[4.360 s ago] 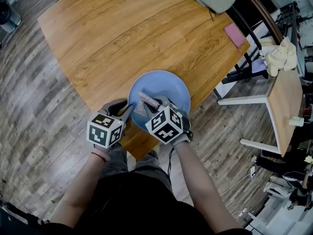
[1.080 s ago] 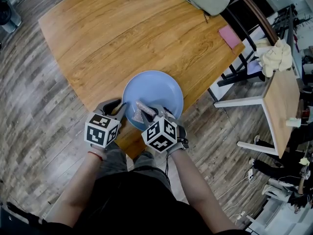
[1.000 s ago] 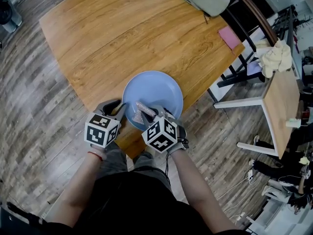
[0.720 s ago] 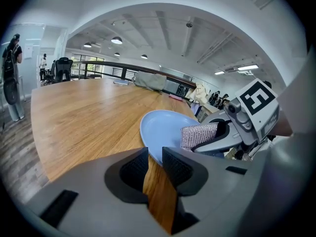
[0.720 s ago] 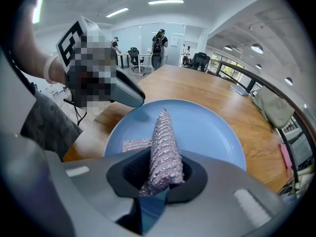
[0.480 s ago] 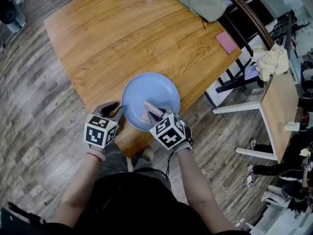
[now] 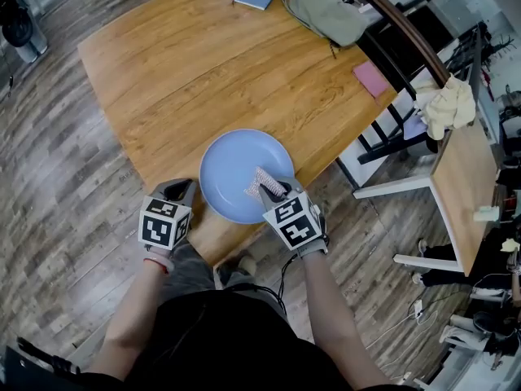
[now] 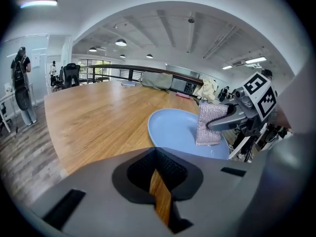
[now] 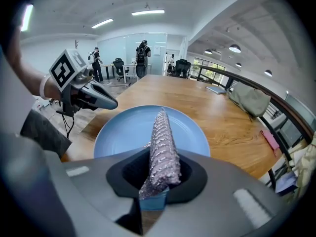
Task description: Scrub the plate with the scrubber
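The blue plate [image 7: 228,165] sits at the wooden table's [image 7: 187,63] 6 o'clock edge, with plank floor [image 7: 57,161] around. The right gripper [image 7: 269,191] clamps the scrubber [image 7: 260,179] over the plate's 4 o'clock. The left gripper [image 7: 181,189], at its 8 o'clock, has just closed on nothing.

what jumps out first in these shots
The pale blue plate at the near edge of the wooden table stands out. The right claw pinches a silvery scrubber upright over it, while the left claw, just closed on nothing, sits beside the rim.

Black shirt [image 7: 220,340], red wristband [image 7: 155,253], grey tongs [image 7: 184,187]
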### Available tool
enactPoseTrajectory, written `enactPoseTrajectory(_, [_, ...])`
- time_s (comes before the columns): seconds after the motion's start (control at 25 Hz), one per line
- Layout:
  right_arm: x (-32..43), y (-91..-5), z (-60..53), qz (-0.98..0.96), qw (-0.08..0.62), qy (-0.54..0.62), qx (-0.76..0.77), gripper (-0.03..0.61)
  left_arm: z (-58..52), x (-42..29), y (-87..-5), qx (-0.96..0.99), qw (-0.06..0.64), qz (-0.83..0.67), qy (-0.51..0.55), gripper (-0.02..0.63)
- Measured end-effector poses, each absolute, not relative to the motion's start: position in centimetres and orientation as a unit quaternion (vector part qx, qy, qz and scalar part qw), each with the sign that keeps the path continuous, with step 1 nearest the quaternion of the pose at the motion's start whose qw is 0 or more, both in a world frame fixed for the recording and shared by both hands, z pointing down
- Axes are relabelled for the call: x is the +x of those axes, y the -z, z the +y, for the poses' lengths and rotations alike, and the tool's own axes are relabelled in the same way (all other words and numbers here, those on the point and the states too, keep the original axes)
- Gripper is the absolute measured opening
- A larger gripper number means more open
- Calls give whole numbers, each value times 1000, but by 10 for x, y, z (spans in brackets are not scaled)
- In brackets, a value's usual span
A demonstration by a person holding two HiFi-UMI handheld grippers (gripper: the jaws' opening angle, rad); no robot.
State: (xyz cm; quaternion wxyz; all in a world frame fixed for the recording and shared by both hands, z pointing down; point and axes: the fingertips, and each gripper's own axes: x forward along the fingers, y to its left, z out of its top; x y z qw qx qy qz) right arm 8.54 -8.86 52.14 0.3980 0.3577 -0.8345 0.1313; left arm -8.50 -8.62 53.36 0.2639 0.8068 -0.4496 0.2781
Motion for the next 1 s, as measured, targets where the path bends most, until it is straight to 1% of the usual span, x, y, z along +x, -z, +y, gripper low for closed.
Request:
enactPoseTrajectory(0.16, [100,-500,-106,-841,347,-114,399,71,-100,-93,-521,806,250,-472,-257,-3])
enactPoseTrajectory(0.36, [114,-459,-123,-852,262,-100,442,71,-117,-98,-497,817,223,-484,-221,-3])
enactPoseTrajectory(0.64, [131,-398,-140,-864,163,-80,470,71,-138,-96,-429,847,144,-490,-150,-3])
enactPoseTrajectory(0.84, [141,-360,-146,-866,114,-69,482,71,-151,-95,-380,850,110,-503,-108,-4])
enactPoseTrajectory(1.0, [145,-334,-146,-869,80,-64,485,71,-151,-94,-351,851,99,-509,-79,-3])
